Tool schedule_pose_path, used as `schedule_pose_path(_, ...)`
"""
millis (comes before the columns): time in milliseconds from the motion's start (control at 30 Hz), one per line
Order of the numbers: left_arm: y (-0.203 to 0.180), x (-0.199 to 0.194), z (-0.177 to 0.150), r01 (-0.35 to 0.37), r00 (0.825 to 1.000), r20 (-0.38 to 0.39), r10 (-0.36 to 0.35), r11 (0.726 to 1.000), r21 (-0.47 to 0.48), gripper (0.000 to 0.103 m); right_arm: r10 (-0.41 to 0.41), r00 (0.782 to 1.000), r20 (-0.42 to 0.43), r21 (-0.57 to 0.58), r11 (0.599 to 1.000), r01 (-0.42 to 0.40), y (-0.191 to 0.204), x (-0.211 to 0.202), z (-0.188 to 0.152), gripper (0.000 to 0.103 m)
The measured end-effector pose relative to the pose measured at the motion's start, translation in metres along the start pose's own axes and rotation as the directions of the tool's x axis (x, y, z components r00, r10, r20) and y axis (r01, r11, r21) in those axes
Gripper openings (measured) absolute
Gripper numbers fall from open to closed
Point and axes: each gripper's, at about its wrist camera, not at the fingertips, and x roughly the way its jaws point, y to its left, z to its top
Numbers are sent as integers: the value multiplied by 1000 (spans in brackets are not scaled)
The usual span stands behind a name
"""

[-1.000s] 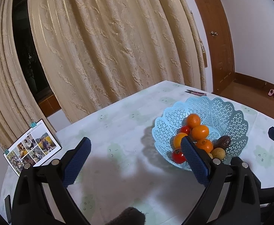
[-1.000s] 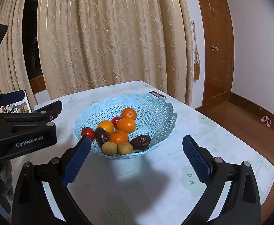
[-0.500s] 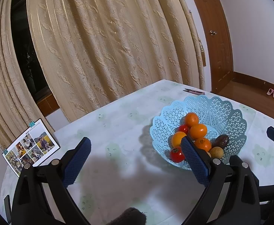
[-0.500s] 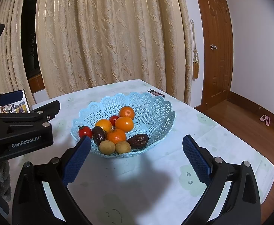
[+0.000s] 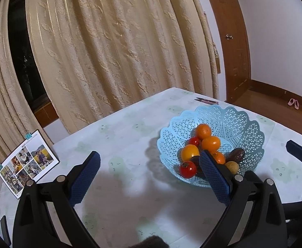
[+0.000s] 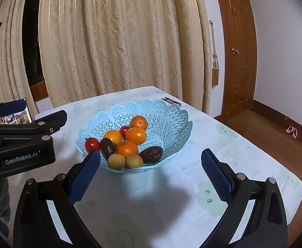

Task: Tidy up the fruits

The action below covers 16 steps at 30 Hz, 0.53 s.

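left gripper (image 5: pixel 149 174): jaws held wide, empty | right gripper (image 6: pixel 151 173): jaws held wide, empty | light-blue lattice plastic fruit basket (image 6: pixel 171 115): seen at 12 o'clock

fruits (image 6: pixel 127 142) in basket (image 6: pixel 171 119), on table (image 6: pixel 151 202)

Room, curtained.
Beige curtains (image 6: pixel 120 41), dark window (image 5: pixel 25 62), wooden door (image 6: pixel 239 62), white wall (image 6: pixel 285 51), wood floor (image 6: pixel 275 128), cloth-covered worktop (image 6: pixel 223 144).

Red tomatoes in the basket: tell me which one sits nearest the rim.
The red tomato against the basket wall beside the dark date; the other tomato sits deeper among the oranges.
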Motion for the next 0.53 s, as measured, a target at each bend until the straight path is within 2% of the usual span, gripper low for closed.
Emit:
schedule_pose_path(300,8,2,-1,28,999,-31,-29,999,-36,96,5,1000,-11,0,1000,-5,0,1,-2,99)
schedule_pose_path(433,27,9,-17,43,991,-122,-55,995,-94,96,49,997,-52,0,999,-49,6,4,-4,99)
schedule_pose_path(533,59,16,-45,17,974,-222,-53,987,-160,96,111,988,-107,8,994,-111,17,8,-9,99)
